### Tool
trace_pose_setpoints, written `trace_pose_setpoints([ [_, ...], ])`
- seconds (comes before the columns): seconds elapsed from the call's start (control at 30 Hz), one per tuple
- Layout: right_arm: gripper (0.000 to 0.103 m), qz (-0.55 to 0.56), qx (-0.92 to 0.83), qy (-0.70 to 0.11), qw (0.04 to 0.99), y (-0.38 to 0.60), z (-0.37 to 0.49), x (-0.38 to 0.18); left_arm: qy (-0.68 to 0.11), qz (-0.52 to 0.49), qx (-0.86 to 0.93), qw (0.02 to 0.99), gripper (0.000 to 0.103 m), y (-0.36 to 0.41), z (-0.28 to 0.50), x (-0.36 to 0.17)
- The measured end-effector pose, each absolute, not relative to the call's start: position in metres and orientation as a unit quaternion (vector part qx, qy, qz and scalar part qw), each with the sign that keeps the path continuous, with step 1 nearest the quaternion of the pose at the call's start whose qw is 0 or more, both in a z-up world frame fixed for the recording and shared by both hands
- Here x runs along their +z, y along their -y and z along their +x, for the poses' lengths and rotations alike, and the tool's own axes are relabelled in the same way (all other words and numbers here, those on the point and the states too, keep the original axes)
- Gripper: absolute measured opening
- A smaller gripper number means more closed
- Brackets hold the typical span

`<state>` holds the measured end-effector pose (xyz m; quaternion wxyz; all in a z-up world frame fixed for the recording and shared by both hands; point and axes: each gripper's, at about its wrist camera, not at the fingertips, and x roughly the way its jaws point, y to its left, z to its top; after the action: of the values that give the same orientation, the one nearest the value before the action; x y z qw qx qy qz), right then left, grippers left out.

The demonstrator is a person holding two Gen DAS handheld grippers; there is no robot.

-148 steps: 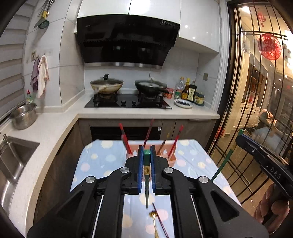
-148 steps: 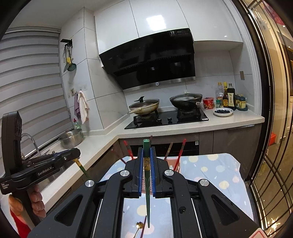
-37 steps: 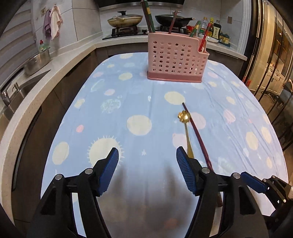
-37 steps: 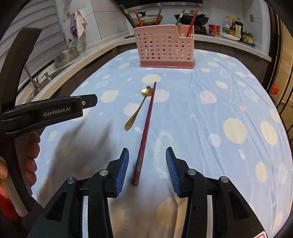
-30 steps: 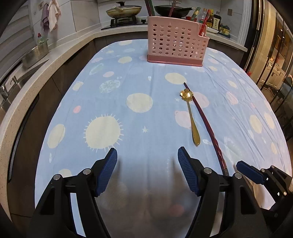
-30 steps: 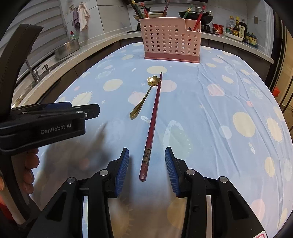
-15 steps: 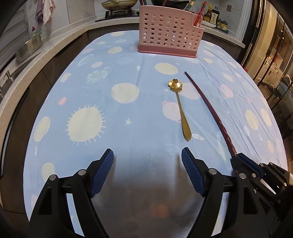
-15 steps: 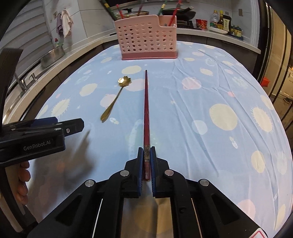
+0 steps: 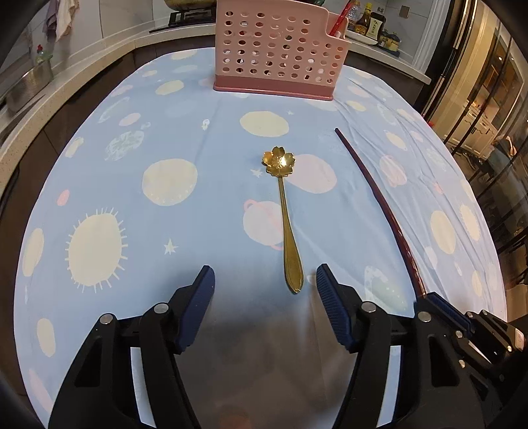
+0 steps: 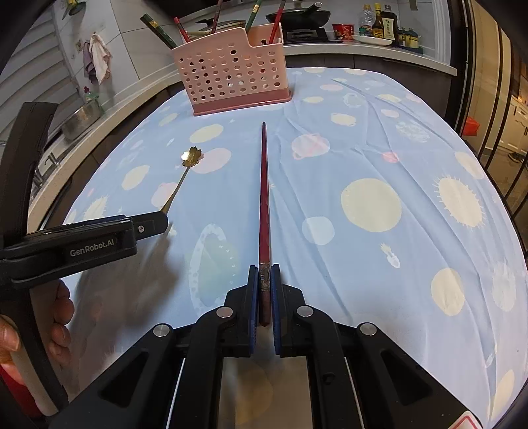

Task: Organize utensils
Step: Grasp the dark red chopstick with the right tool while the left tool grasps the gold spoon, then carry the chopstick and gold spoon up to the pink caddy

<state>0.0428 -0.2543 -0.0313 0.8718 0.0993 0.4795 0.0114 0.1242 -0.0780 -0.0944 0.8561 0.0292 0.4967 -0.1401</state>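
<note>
A gold spoon with a flower-shaped bowl lies on the blue tablecloth, handle toward me. My left gripper hovers at the handle's end; its jaws are closing, the handle tip lies just ahead between the pads, and they do not touch it. A dark red chopstick lies lengthwise, pointing at the pink utensil basket. My right gripper is shut on its near end. The same chopstick, spoon and left gripper show in the other views.
The pink basket at the table's far end holds several chopsticks. Beyond it are a stove with pans and bottles. A steel pot sits on the counter at left. A person's hand holds the left gripper.
My right gripper closed on the red chopstick's near end and swung it straight. My left gripper shifted toward the spoon handle, and its jaws narrowed.
</note>
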Motion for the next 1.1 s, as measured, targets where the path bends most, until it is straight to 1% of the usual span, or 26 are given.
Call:
trace_pose_setpoints([
  [0.03, 0.007, 0.1, 0.012, -0.48, 0.872, 0.255, 0.043, -0.031, -0.495, 0.035, -0.137, 0.857, 0.054, 0.079, 0.125, -0.094],
  [0.07, 0.007, 0.101, 0.013, -0.48, 0.871, 0.255, 0.044, -0.032, -0.493, 0.04, -0.133, 0.859, 0.048, 0.079, 0.125, -0.095],
  [0.1, 0.007, 0.102, 0.013, -0.48, 0.871, 0.256, 0.044, -0.032, -0.49, 0.046, -0.13, 0.861, 0.038, 0.08, 0.124, -0.094],
  [0.13, 0.007, 0.102, 0.014, -0.48, 0.871, 0.256, 0.044, -0.032, -0.488, 0.051, -0.128, 0.862, 0.032, 0.079, 0.124, -0.094],
  [0.17, 0.007, 0.102, 0.014, -0.48, 0.871, 0.256, 0.045, -0.032, -0.488, 0.05, -0.13, 0.862, 0.022, 0.078, 0.123, -0.094],
  [0.2, 0.007, 0.102, 0.015, -0.48, 0.871, 0.256, 0.045, -0.032, -0.49, 0.047, -0.137, 0.86, 0.016, 0.077, 0.123, -0.093],
  [0.27, 0.007, 0.102, 0.015, -0.479, 0.872, 0.256, 0.045, -0.032, -0.491, 0.046, -0.143, 0.858, 0.011, 0.076, 0.122, -0.093],
  [0.67, 0.007, 0.105, 0.013, -0.474, 0.874, 0.258, 0.04, -0.027, -0.493, 0.029, -0.166, 0.854, 0.011, 0.066, 0.11, -0.083],
  [0.87, 0.007, 0.108, 0.016, -0.456, 0.883, 0.261, 0.036, -0.007, -0.468, 0.023, -0.175, 0.866, 0.011, 0.06, 0.099, -0.058],
  [1.1, 0.007, 0.116, 0.022, -0.413, 0.903, 0.266, 0.031, 0.032, -0.428, 0.017, -0.186, 0.884, 0.01, 0.057, 0.092, -0.02],
])
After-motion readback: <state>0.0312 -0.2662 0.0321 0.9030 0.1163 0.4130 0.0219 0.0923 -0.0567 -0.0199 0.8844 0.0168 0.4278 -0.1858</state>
